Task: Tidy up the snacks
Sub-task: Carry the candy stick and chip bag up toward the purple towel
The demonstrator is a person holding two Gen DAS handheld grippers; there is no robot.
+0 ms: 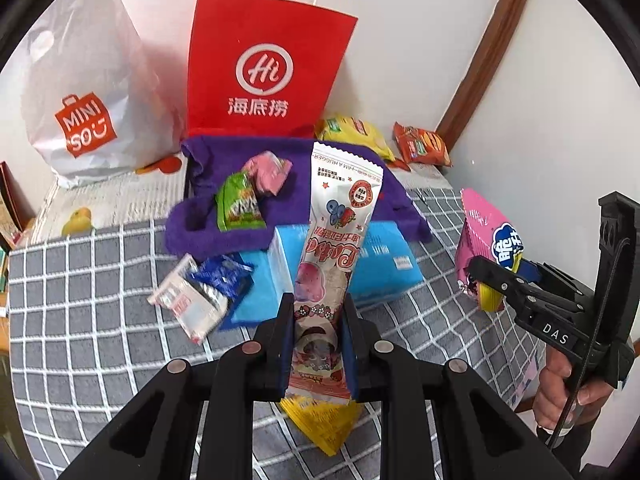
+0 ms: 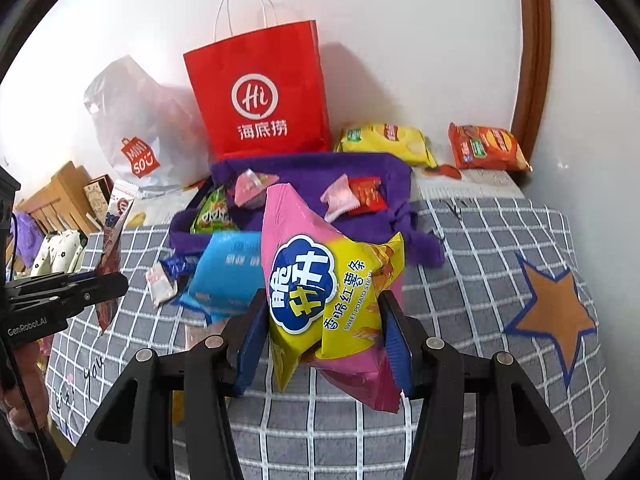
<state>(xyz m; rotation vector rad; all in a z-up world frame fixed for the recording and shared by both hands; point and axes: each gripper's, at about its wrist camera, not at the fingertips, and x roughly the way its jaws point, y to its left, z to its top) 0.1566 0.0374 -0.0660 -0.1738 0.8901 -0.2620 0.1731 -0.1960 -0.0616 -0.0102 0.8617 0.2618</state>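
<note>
Left hand-held gripper [image 1: 316, 320] clamps the long snack packet [image 1: 340, 216] upright between its fingers.

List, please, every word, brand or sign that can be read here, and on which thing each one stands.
"Hi" and "海底捞": red paper bag.
"MINISO": white plastic bag.
"SWEET POTATO STICKS" and "香脆红薯条": pink and yellow snack bag.
"I AM A HUGGER": long white snack packet.
"DAS": right gripper.
"GenRobot.AI": left gripper.
Print on the blue packet is too blurred to read.
</note>
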